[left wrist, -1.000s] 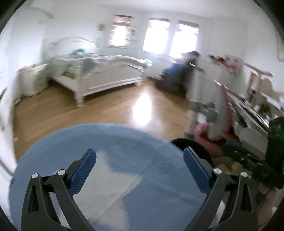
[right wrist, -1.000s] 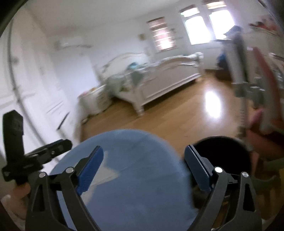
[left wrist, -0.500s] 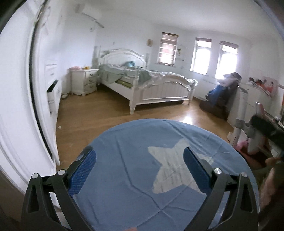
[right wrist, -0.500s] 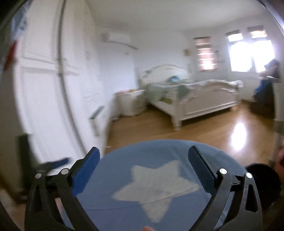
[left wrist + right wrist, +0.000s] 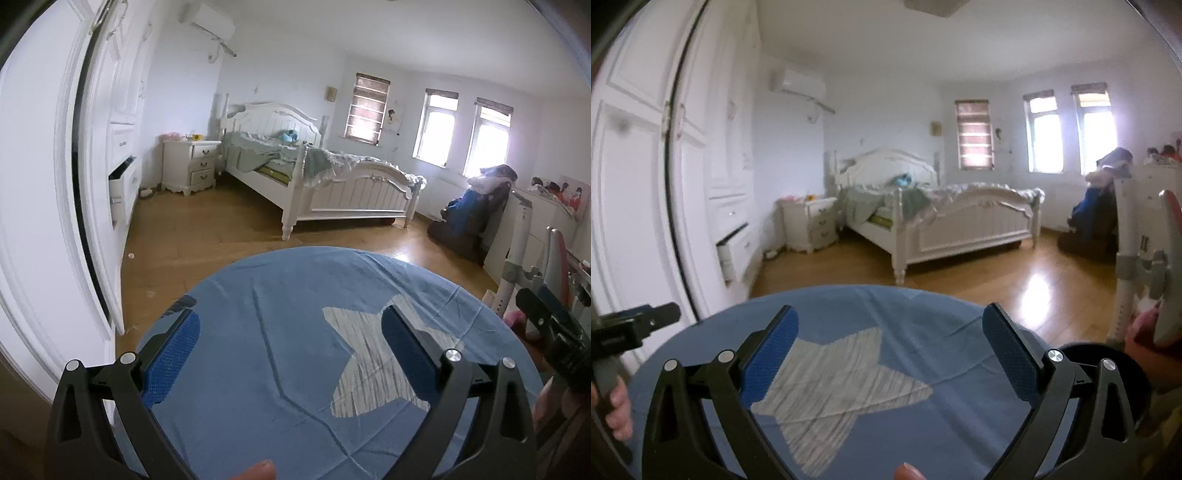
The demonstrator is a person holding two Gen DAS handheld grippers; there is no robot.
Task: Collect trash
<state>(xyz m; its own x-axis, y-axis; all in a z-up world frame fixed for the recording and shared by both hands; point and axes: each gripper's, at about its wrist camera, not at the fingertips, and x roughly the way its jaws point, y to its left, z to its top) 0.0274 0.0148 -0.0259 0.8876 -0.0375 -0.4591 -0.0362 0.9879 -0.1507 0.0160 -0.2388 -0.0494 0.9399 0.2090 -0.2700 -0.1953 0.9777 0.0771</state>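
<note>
My left gripper (image 5: 291, 350) is open and empty above a round blue rug with a grey star (image 5: 295, 295). My right gripper (image 5: 890, 350) is open and empty above the same rug (image 5: 942, 354). A round black bin (image 5: 1108, 365) sits at the rug's right edge, just behind my right gripper's right finger. Small pale scraps lie on the wood floor: one (image 5: 130, 255) by the wardrobe and one (image 5: 150, 294) closer to the rug. The right gripper's body (image 5: 554, 325) shows at the right of the left wrist view.
A white wardrobe (image 5: 55, 184) with an open drawer (image 5: 120, 184) runs along the left. A white bed (image 5: 325, 184) and nightstand (image 5: 190, 166) stand at the back. A pile of clothes (image 5: 476, 206) and a white desk with a chair (image 5: 1137, 258) are on the right.
Both views have swung left, from the desk and bin side toward the wardrobe and bed. The star on the rug now lies under both grippers. Both grippers stay open.
</note>
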